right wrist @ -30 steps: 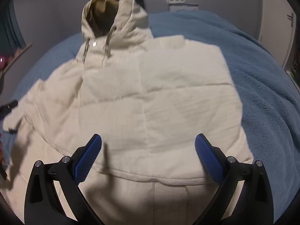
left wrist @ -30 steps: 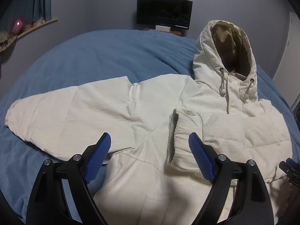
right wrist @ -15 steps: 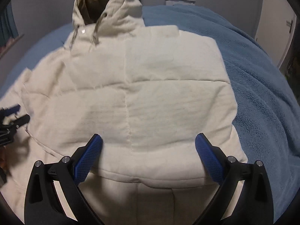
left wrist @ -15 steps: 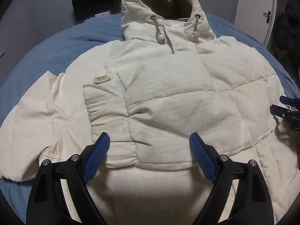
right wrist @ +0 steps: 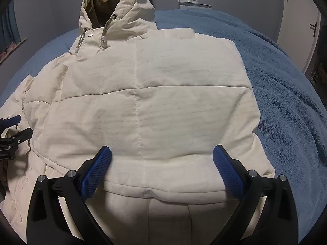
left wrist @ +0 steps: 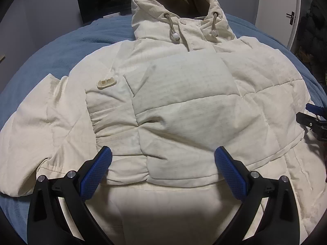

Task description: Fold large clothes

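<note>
A blue blanket (left wrist: 77, 40) covers the bed and fills the background of both views, with most bare room at the right of the right wrist view; on it lies the cream hooded jacket (left wrist: 184, 106), front up, its long axis running from the hood (left wrist: 175, 10) at the top of the frame down to the hem near the bottom, sleeves already folded in across the chest. The left gripper (left wrist: 162, 164) hangs just above the lower edge of the folded sleeve panel, its jaws having just been opening and now spread wide with nothing pinched between the blue pads. The right gripper (right wrist: 161, 163) sits likewise released over the same lower edge on the jacket's other side, nothing gripped. Both claws seem equally near the bottom part, so the next fold likely takes the hem up toward the hood. A small cream patch (left wrist: 106, 82) sits left of centre
</note>
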Available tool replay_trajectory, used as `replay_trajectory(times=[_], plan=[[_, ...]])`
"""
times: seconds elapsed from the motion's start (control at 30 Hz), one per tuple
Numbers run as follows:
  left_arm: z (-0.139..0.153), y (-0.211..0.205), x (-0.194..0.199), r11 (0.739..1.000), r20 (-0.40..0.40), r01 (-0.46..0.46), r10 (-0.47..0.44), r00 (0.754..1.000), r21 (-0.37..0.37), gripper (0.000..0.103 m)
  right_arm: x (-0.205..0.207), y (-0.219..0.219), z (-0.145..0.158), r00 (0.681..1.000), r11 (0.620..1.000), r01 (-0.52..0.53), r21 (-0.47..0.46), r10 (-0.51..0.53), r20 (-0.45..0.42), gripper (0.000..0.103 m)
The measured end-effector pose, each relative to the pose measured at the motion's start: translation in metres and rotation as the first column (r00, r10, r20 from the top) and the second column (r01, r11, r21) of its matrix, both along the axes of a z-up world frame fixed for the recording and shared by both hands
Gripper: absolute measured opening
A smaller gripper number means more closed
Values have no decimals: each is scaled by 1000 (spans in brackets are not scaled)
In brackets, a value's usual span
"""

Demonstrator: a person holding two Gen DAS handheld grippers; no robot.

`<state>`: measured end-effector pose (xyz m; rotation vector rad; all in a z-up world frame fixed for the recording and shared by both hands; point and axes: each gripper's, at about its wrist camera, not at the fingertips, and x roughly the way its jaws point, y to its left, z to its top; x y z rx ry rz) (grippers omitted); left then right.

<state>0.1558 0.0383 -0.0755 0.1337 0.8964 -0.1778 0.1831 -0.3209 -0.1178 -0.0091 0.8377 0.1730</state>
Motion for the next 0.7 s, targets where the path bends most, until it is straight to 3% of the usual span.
replay_trajectory(times=[0.33,0.43,0.63,0.7], plan=[[19,8,-9,998,0,2,-2,1000,55,97,-32,-3,19,999,999,24,34,-25,31,96],[48,26,-17,997,65,-23,18,998,77,97,-51,0,35,997,998,11,62,-15,73,96],[113,92,-24,991,158,-130,131,979,-21,97,-77,19,80,987,991,-31,127,10,160,96],[125,119,-26,984,170,-177,176,970,-11,97,-83,31,96,984,988,-50,146,24,179,96]])
